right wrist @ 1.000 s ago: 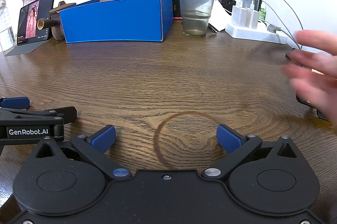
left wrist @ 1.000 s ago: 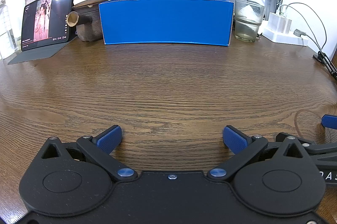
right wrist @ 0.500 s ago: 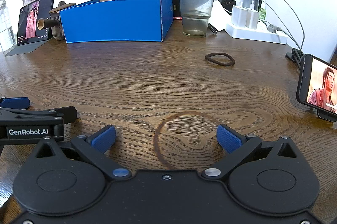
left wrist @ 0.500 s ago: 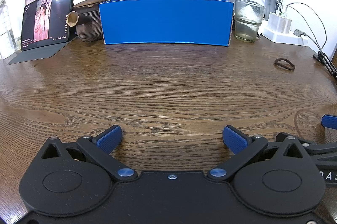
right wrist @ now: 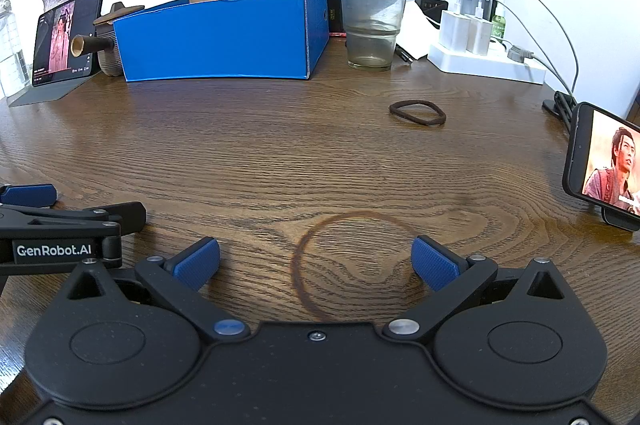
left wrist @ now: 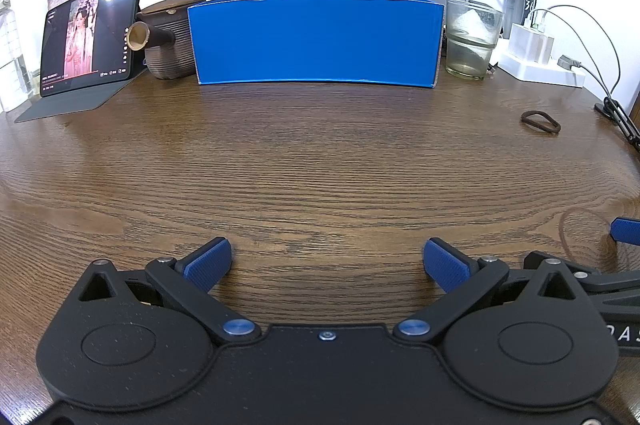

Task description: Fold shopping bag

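Wooden table [left wrist: 320,165] takes up most of both views, blue box [left wrist: 316,41] with its lid up at the back, both grippers sitting low side by side, left gripper [left wrist: 327,261] and right gripper [right wrist: 316,259] spread wide, nothing held. Small dark band [right wrist: 417,113] lies right of centre. Shopping bag isn't visible in either view

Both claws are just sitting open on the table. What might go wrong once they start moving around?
No shopping bag shows in either view, so the fold cannot begin. The phone stands propped near the right claw and might get knocked over. The glass and charger cables behind look easy to snag.
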